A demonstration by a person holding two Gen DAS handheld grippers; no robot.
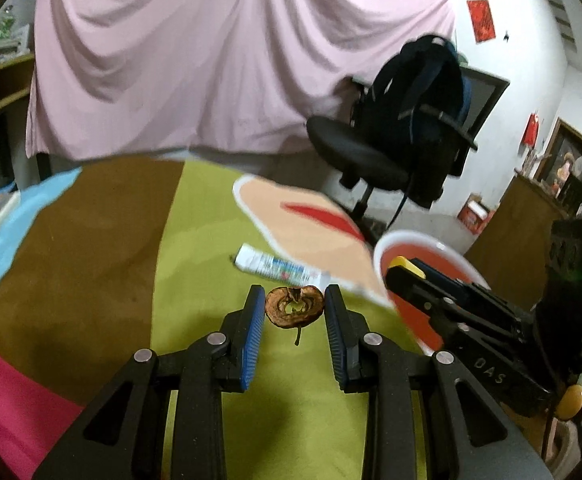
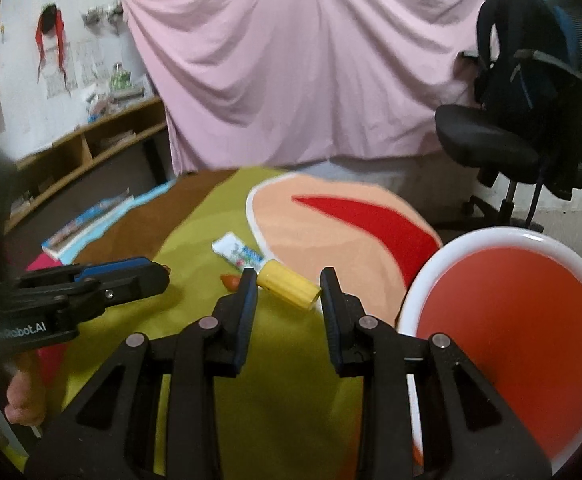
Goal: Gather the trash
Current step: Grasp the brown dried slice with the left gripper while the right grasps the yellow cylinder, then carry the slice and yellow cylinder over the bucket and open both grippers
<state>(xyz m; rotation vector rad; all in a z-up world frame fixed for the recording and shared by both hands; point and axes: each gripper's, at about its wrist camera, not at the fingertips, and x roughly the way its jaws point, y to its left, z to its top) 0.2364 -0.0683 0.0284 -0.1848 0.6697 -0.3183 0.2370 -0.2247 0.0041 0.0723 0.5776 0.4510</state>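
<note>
The left gripper [image 1: 295, 312] pinched a brown, dried-out apple slice [image 1: 294, 306] between its blue pads, with the slice's stem hanging below and the slice lifted clear of the green part of the cloth [image 1: 211, 240]. The right gripper [image 2: 289, 292] was closed on a yellow cylindrical cap-like piece [image 2: 289, 290], which lay tilted across the gap and touched both fingertips. A white bowl [image 2: 423, 280] with a red interior stood just to the right of the right gripper, near the edge of the surface. A white tube [image 1: 275, 268] with coloured print lay on the cloth just beyond the apple slice. In the right wrist view, a small orange scrap [image 2: 230, 280] lay on the cloth beside the left finger of the right gripper, partly hidden. A black office chair [image 1: 391, 140] carrying a dark backpack [image 1: 423, 80] stood behind, in front of a pink draped sheet [image 1: 211, 60].
</note>
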